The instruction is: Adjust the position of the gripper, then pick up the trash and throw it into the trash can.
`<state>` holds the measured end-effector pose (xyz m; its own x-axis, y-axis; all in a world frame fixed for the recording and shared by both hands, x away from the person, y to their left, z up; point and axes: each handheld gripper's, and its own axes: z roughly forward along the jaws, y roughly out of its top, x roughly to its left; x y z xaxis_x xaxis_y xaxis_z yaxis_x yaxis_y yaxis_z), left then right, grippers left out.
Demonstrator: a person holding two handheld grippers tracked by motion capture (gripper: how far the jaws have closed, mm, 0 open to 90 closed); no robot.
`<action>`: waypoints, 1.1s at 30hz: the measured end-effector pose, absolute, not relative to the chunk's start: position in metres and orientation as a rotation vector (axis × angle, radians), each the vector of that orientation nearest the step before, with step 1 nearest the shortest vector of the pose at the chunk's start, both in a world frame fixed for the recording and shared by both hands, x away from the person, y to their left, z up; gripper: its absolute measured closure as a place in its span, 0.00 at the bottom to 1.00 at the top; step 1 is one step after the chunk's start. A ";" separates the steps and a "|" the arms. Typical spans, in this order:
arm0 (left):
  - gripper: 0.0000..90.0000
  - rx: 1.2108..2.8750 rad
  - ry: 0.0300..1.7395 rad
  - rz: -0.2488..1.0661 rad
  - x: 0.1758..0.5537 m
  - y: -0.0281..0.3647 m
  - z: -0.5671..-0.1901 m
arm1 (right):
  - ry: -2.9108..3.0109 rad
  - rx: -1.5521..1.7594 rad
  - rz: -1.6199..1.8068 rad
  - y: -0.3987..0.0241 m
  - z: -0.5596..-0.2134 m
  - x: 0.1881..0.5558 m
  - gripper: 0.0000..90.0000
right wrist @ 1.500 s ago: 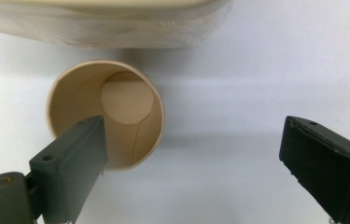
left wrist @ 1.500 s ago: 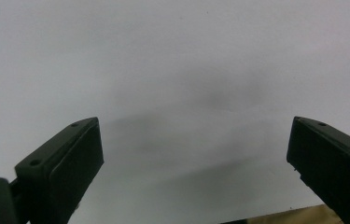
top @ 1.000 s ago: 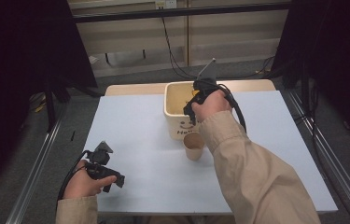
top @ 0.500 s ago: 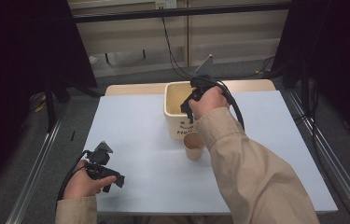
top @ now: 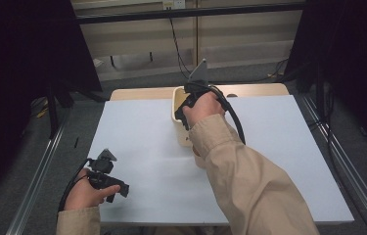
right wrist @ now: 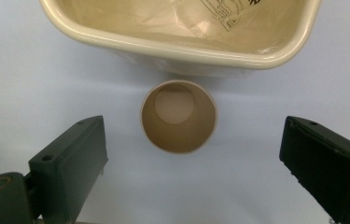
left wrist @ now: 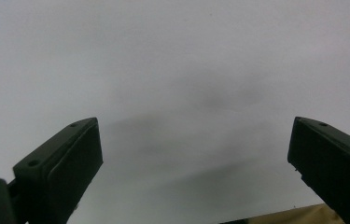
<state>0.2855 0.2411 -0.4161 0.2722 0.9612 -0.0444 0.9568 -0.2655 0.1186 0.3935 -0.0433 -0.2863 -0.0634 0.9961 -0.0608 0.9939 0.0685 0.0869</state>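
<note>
An empty tan paper cup [right wrist: 178,116] stands upright on the white table [right wrist: 32,84], right in front of a cream plastic bin [right wrist: 177,52] lined with a clear bag. My right gripper [right wrist: 191,158] hangs above the cup, open wide, with nothing between its jaws. From the high view, the right gripper [top: 189,105] is held over the bin [top: 175,104], and the sleeve covers the cup. Near the front left of the table, my left gripper [top: 120,188] is open. In its own view, the left gripper [left wrist: 196,163] looks down on bare table [left wrist: 172,70].
The white table top [top: 137,142] lies on a wooden table whose edge [top: 142,93] shows at the back. Metal rails [top: 39,171] run along both sides. A black cable [top: 232,117] loops from the right gripper over the sleeve.
My right hand and its gripper have drawn back toward the far side and now sit over the bin. The left hand and its gripper have stayed put.
</note>
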 end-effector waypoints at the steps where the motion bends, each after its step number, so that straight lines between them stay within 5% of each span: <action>1: 0.03 2.406 1.824 0.055 0.286 0.241 -0.416 | 2.218 2.076 0.033 -0.043 -0.286 0.394 0.08; 33: 0.03 2.411 1.799 0.084 0.287 0.237 -0.415 | 2.226 2.150 -0.016 -0.052 -0.341 0.392 0.07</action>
